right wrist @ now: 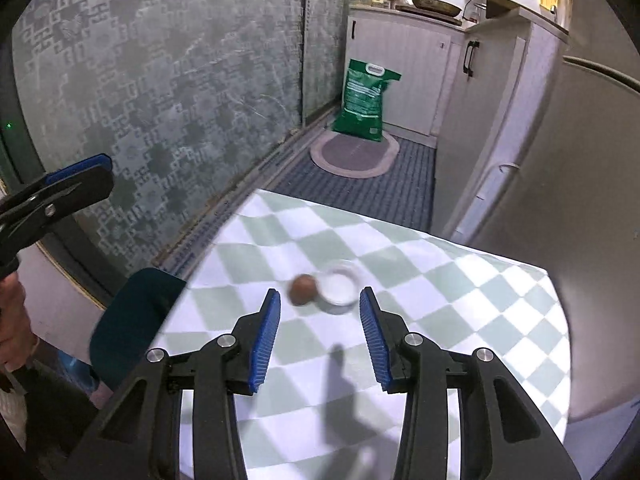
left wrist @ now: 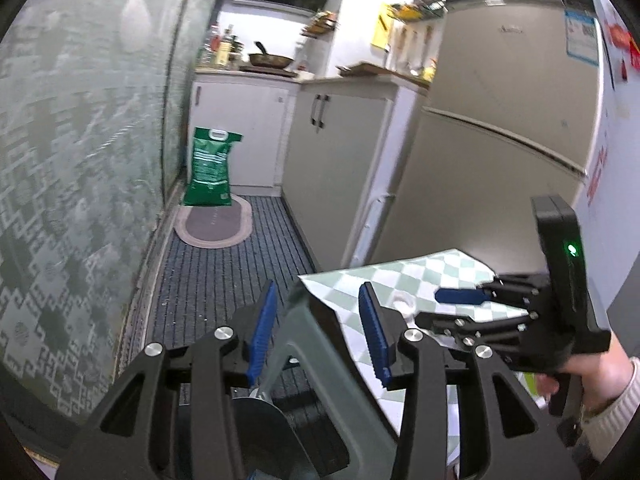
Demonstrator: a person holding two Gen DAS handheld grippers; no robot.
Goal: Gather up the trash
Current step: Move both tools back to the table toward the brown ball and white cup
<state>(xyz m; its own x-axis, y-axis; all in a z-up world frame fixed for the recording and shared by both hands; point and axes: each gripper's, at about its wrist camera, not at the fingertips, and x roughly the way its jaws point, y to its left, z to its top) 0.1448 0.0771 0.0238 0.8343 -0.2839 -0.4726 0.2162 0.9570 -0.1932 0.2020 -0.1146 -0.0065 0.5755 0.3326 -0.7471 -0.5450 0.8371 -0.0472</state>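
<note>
We hold our right gripper (right wrist: 319, 334) wide open over the checked tablecloth (right wrist: 460, 304), the brown scrap (right wrist: 302, 289) and white cup (right wrist: 339, 288) at twelve o'clock, our left gripper (left wrist: 318, 330) wide too

Your black skeletal left gripper (left wrist: 318, 330) carries ribbed blue pads (left wrist: 262, 330) and round silver screws. Your matching black right gripper (right wrist: 320, 334), seen again at the right of the left wrist frame, shows a green light, your bare-skinned right hand (left wrist: 588, 376) and a cream ribbed cuff (left wrist: 624, 396).
</note>
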